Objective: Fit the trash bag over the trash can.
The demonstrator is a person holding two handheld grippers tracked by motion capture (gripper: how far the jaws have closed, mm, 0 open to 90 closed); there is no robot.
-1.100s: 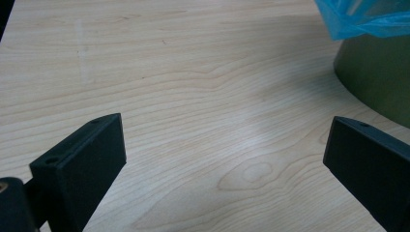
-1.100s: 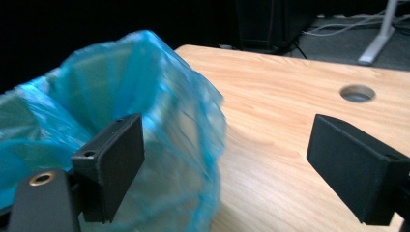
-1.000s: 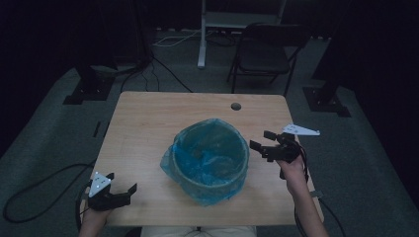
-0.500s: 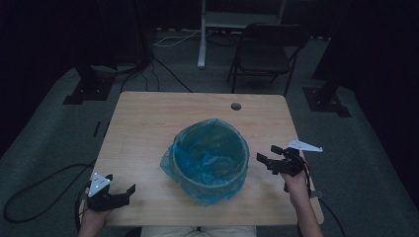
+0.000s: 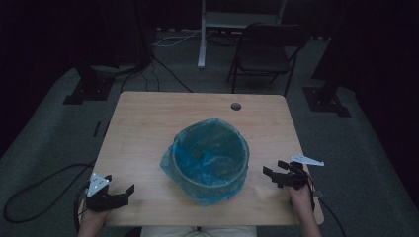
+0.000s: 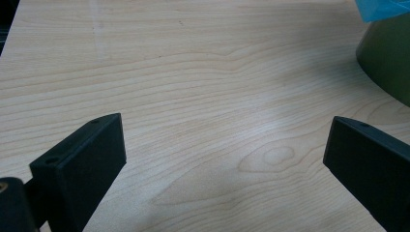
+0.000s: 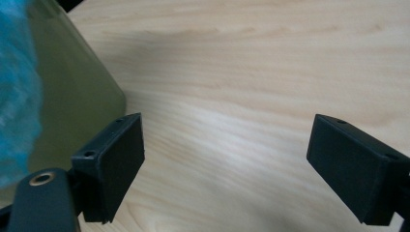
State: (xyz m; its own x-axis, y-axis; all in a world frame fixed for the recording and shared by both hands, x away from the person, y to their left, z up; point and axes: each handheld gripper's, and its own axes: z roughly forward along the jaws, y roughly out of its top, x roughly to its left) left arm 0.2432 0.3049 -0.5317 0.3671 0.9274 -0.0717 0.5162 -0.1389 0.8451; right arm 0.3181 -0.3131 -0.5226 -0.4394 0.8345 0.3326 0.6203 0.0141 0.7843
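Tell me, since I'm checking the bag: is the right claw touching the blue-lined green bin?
Apart. The high view shows bare table between the right claw and the blue-lined green bin.

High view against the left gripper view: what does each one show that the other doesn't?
The high view alone takes in the whole table, the blue bag lining the bin's mouth, both the left gripper and the right gripper, a chair and the floor. The left gripper view alone shows the wood grain up close between that gripper's two wide-apart black fingers and the bin's olive wall. Both share the tabletop, the bin and a bit of blue bag.
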